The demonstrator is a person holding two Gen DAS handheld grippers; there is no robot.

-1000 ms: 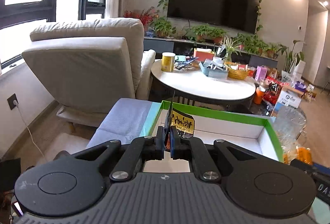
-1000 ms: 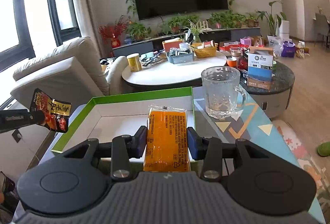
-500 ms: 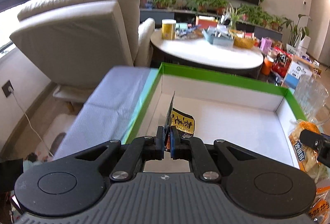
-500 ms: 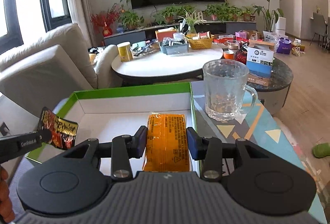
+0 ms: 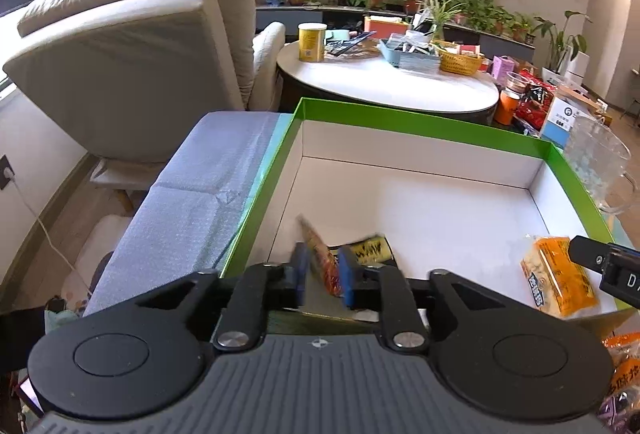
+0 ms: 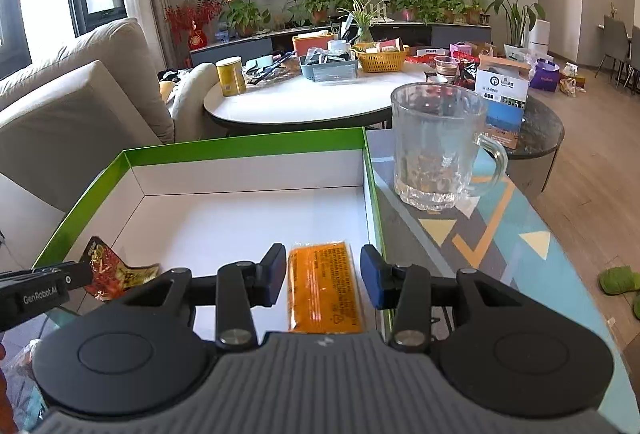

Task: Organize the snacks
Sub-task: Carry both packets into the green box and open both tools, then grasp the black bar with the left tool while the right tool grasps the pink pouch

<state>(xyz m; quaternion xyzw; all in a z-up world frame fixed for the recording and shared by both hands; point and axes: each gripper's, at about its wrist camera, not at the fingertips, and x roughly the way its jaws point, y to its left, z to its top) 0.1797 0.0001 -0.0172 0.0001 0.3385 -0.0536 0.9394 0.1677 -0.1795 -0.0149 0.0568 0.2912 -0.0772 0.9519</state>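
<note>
A green-rimmed white box (image 5: 420, 122) (image 6: 240, 144) lies open in front of me. My left gripper (image 5: 322, 276) is open over its near left corner, with the red and black snack packet (image 5: 324, 266) (image 6: 114, 272) loose between the fingers on the box floor. My right gripper (image 6: 323, 274) is open over the near right corner. The orange snack packet (image 6: 324, 284) (image 5: 558, 280) lies between its fingers, free of both pads, on the box floor.
A glass mug (image 6: 436, 150) stands on the patterned table (image 6: 500, 234) right of the box. More snack packets (image 5: 624, 366) lie at the near right. A round white table (image 6: 304, 102) with clutter and a beige armchair (image 5: 132, 50) stand behind.
Both grippers lowered into the box and opened. The left let go of the red and black packet, the right let go of the orange packet.
</note>
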